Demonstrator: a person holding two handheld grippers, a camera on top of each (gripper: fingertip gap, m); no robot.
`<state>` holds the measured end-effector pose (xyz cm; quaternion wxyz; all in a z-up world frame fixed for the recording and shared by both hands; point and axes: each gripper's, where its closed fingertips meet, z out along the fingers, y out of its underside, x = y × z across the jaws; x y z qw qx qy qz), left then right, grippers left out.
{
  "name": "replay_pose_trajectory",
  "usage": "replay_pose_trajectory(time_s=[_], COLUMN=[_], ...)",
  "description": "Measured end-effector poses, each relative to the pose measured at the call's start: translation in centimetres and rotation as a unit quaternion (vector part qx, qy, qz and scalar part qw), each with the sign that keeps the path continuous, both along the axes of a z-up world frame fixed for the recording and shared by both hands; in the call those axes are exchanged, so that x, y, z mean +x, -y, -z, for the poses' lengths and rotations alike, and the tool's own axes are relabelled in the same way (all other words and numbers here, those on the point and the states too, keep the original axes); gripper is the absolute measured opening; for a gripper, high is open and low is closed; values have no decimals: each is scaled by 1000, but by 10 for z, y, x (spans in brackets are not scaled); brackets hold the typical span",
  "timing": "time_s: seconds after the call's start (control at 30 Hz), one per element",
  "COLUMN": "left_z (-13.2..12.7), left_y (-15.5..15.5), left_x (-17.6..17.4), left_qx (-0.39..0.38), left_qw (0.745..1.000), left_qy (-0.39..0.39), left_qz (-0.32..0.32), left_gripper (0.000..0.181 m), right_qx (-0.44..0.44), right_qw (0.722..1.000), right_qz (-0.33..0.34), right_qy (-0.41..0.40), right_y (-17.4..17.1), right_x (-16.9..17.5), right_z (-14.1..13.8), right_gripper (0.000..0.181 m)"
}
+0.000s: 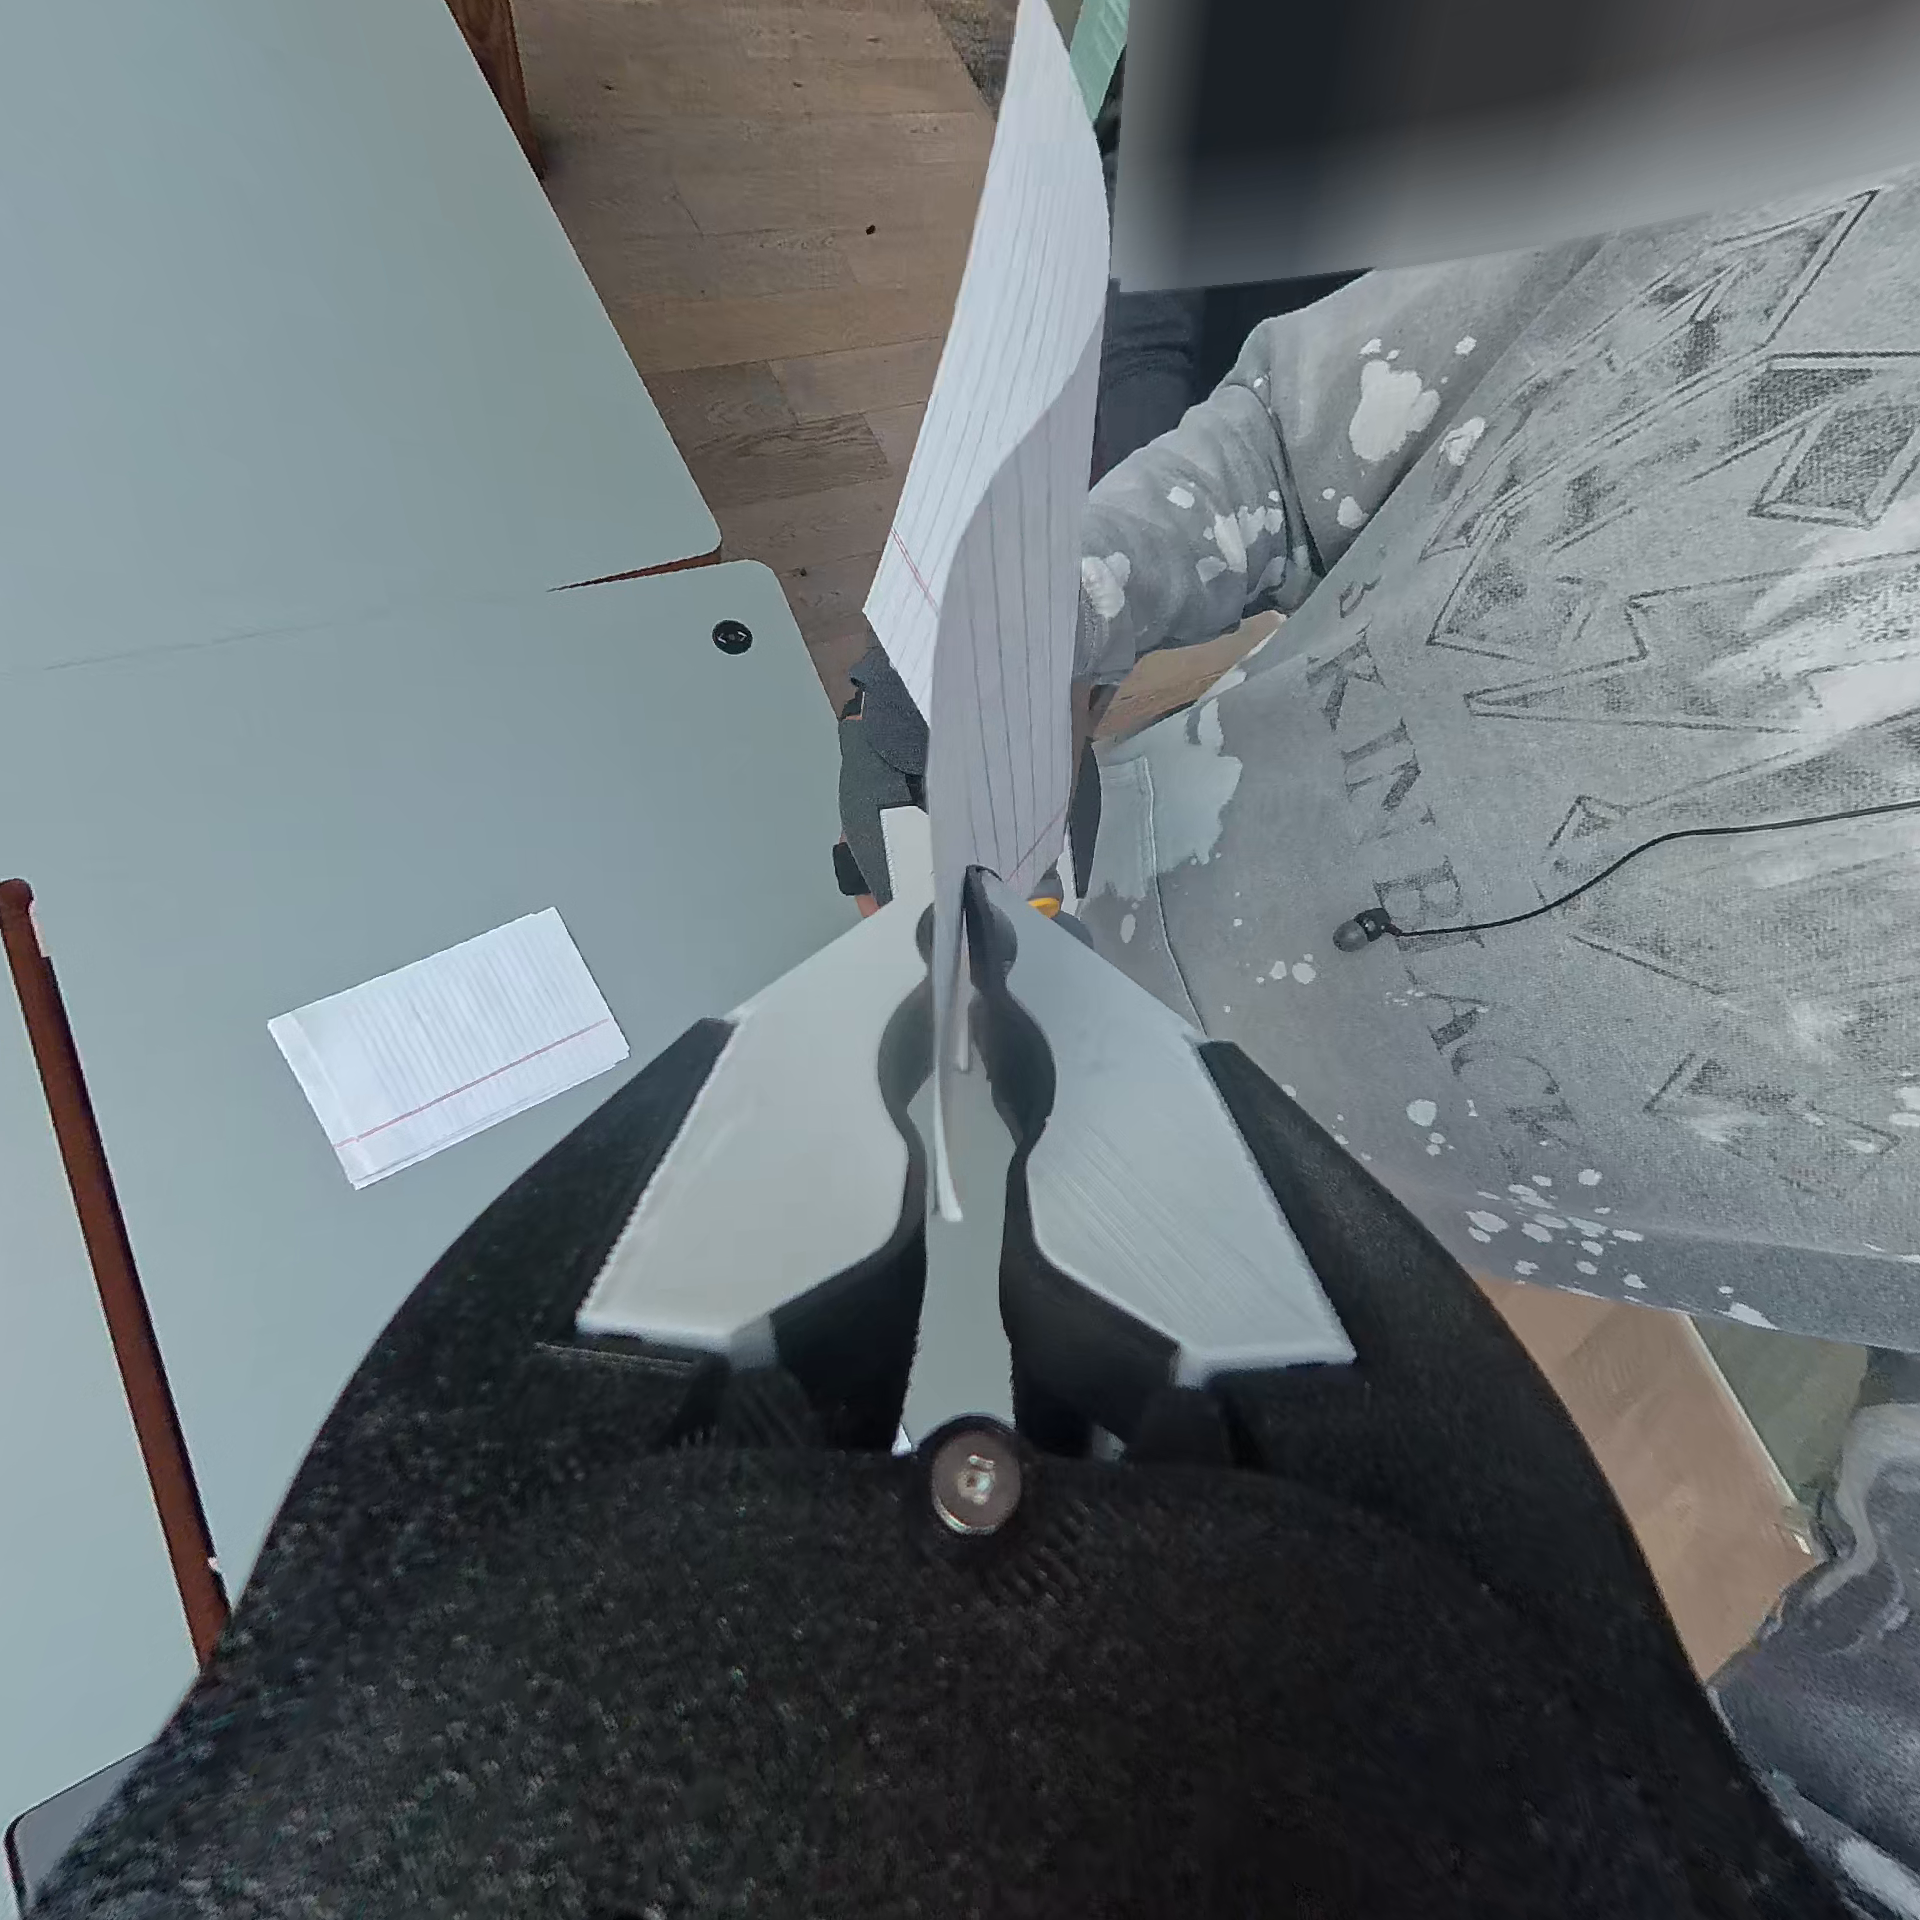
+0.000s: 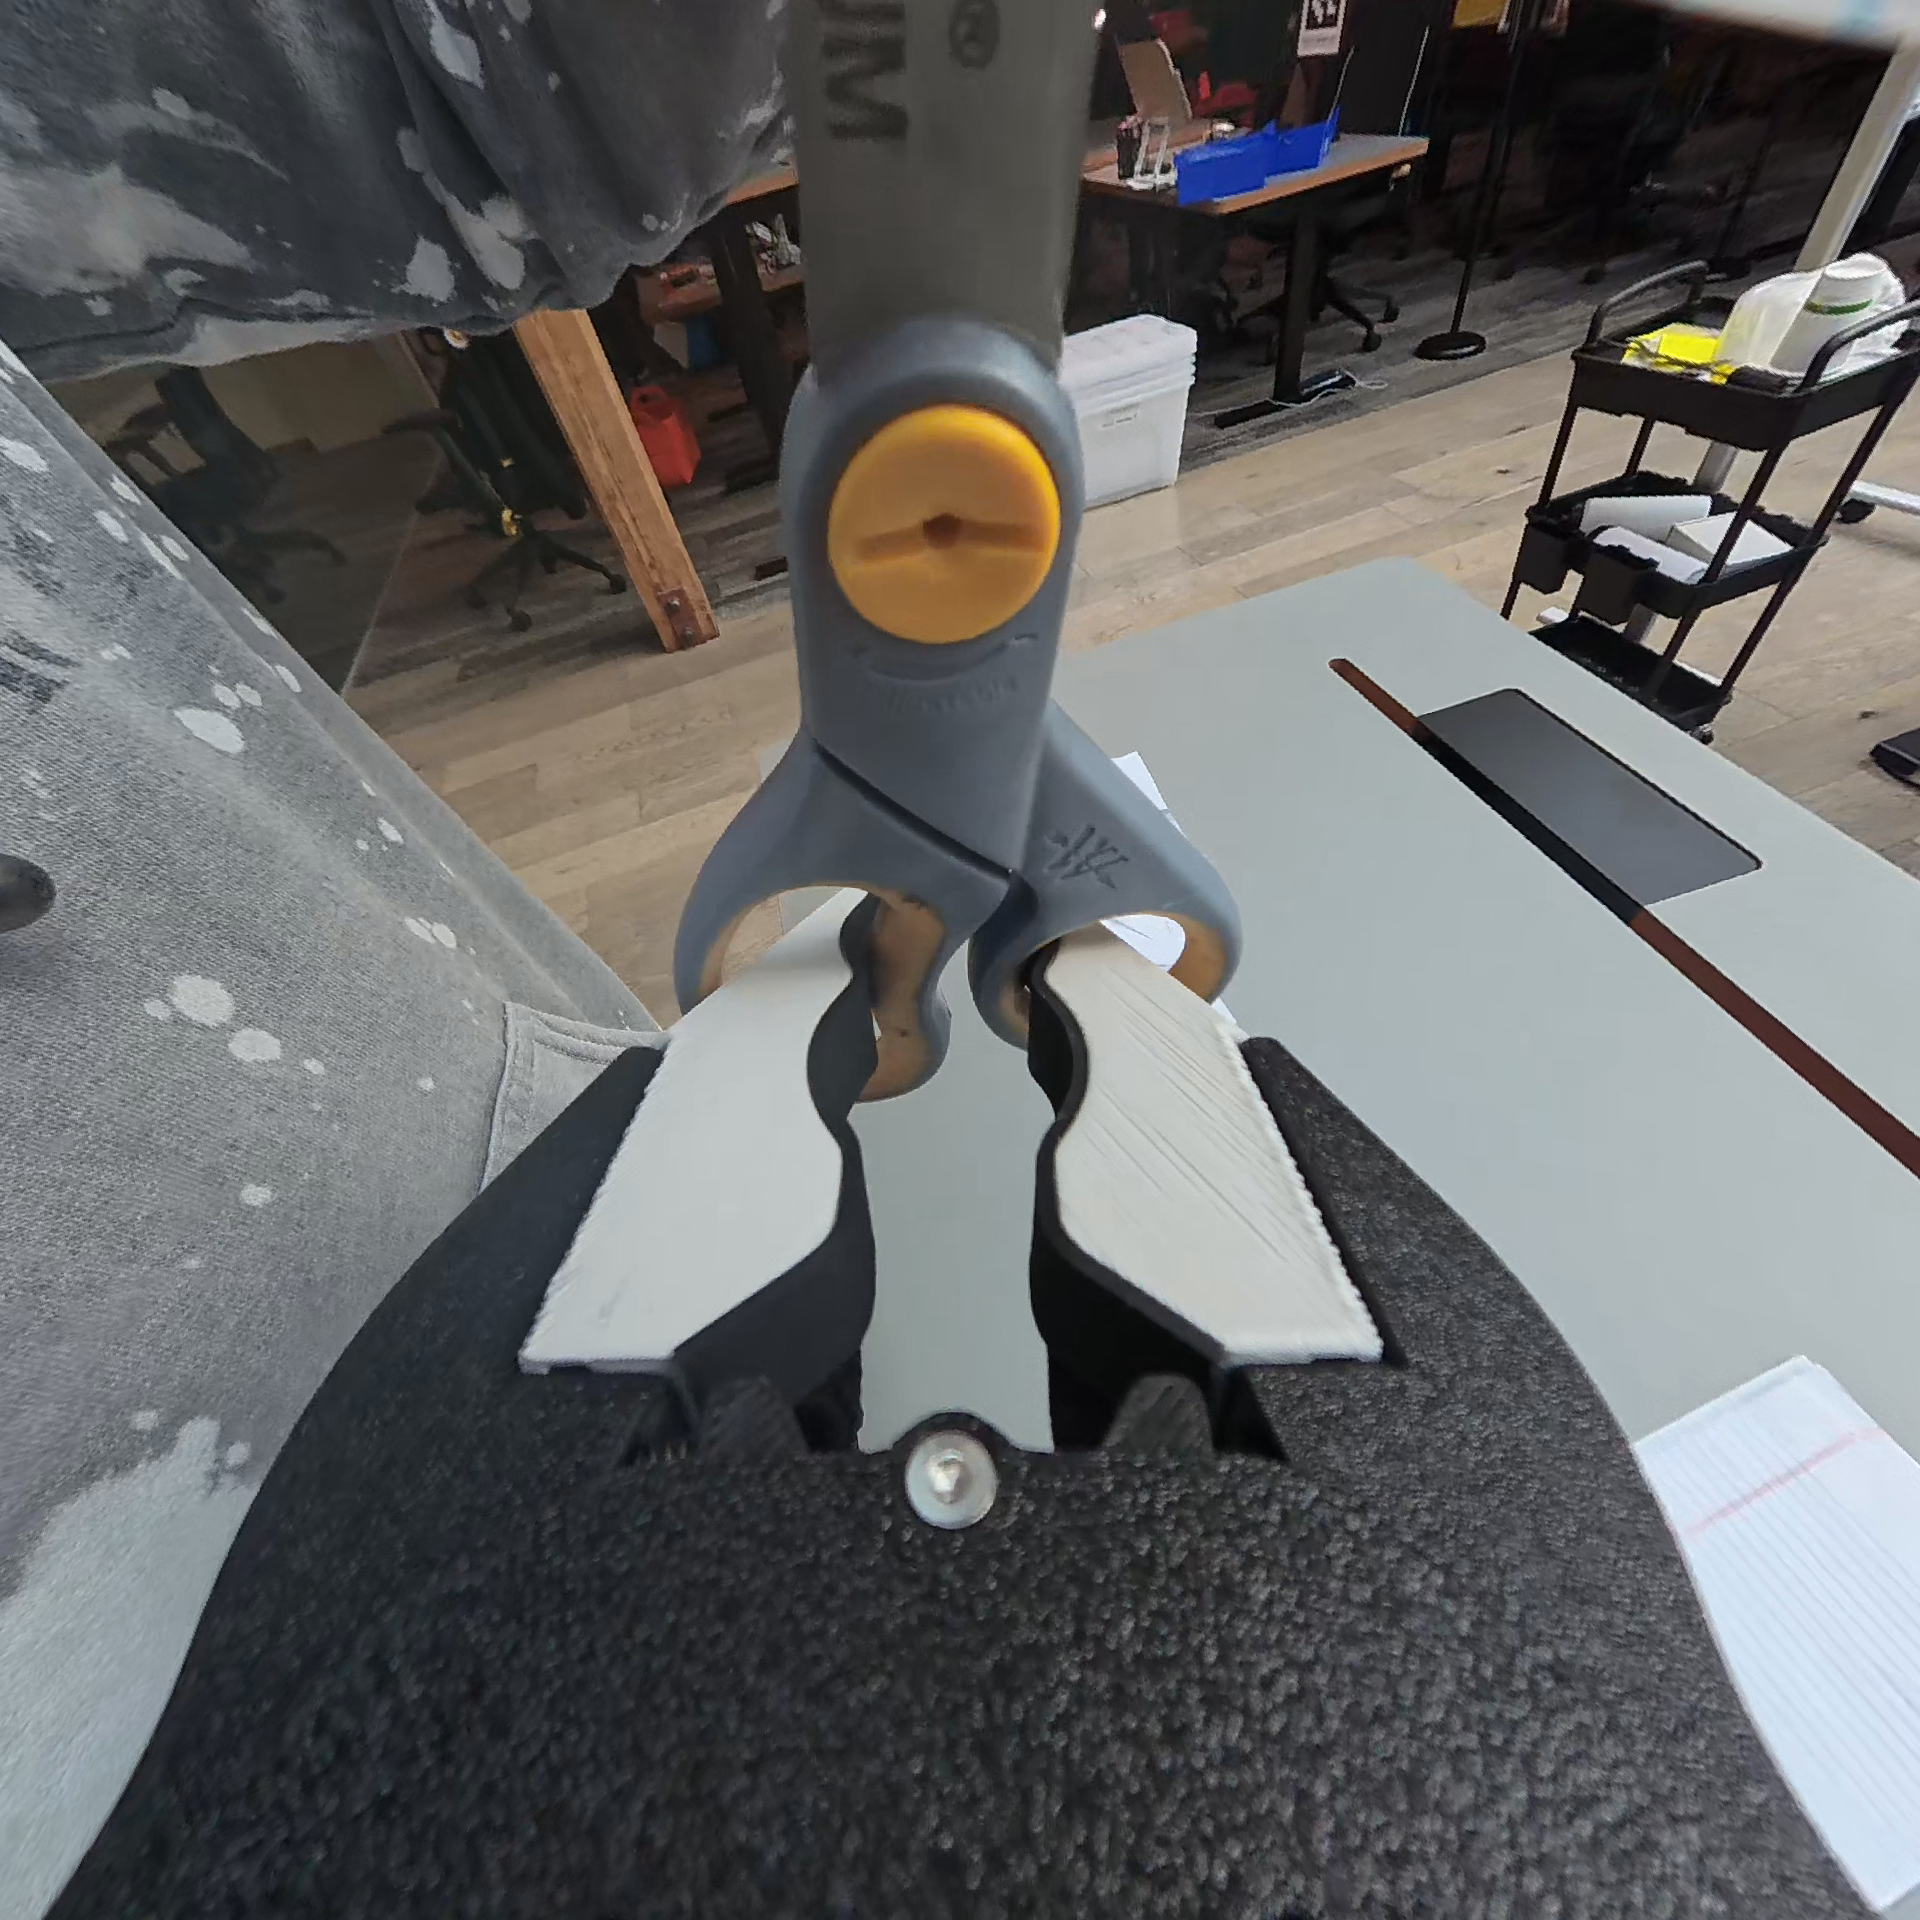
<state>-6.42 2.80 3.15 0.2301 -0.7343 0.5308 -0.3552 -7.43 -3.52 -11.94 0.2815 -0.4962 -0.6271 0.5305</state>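
A sheet of lined paper [image 1: 1013, 582] is pinched at its lower edge between the closed fingers of the left gripper [image 1: 961, 935]; the sheet stands nearly upright and curls away above the fingertips, its far edges free in the air. Just behind the paper, the other gripper [image 1: 883, 790] is seen partly hidden, close to a person's grey spattered sweatshirt [image 1: 1558, 727].

A pair of grey scissors [image 2: 940, 644] with an orange pivot cap is carried by the right gripper [image 2: 951, 997]: each white finger is passed through one handle loop, and the fingers are spread apart within the loops. The blades [image 2: 935, 156] run up out of the top edge of the view, blurred; whether they are parted cannot be told.

A stack of lined paper [image 1: 447, 1044] lies flat on the grey table [image 1: 312, 416], well apart from the table's edges. A dark seam [image 2: 1662, 935] and a black inset panel [image 2: 1590, 800] cross the tabletop. Beyond the table's far edge, open wood floor [image 2: 1299, 520] is seen, with a black cart [image 2: 1714, 468] at the right.
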Motion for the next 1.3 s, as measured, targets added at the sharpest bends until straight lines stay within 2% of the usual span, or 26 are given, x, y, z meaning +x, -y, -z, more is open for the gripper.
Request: replay_pose_trajectory(time_s=[0.3, 0.37, 0.6, 0.73, 1.03, 1.3], left_z=[-2, 0, 0, 3, 14, 12], left_y=[3, 3, 5, 9, 18, 20], left_x=[9, 10, 12, 12, 12, 16], left_qx=[9, 13, 17, 16, 8, -46], left_qw=[1000, 1000, 999, 998, 993, 996], left_qy=[-3, -15, -39, -57, -116, -75], left_qz=[7, 6, 4, 6, 13, -10], left_gripper=[0, 0, 0, 0, 0, 0], right_qx=[17, 21, 29, 24, 42, 30], right_qw=[998, 998, 997, 998, 998, 999], right_qz=[27, 33, 47, 47, 38, 34], right_qy=[-46, -46, -51, -42, 12, 11], right_y=[-4, -5, -9, -8, -11, -6], right_x=[5, 6, 7, 8, 12, 10], right_z=[-16, -17, -21, -19, -3, 0], right_gripper=[34, 45, 53, 68, 70, 65])
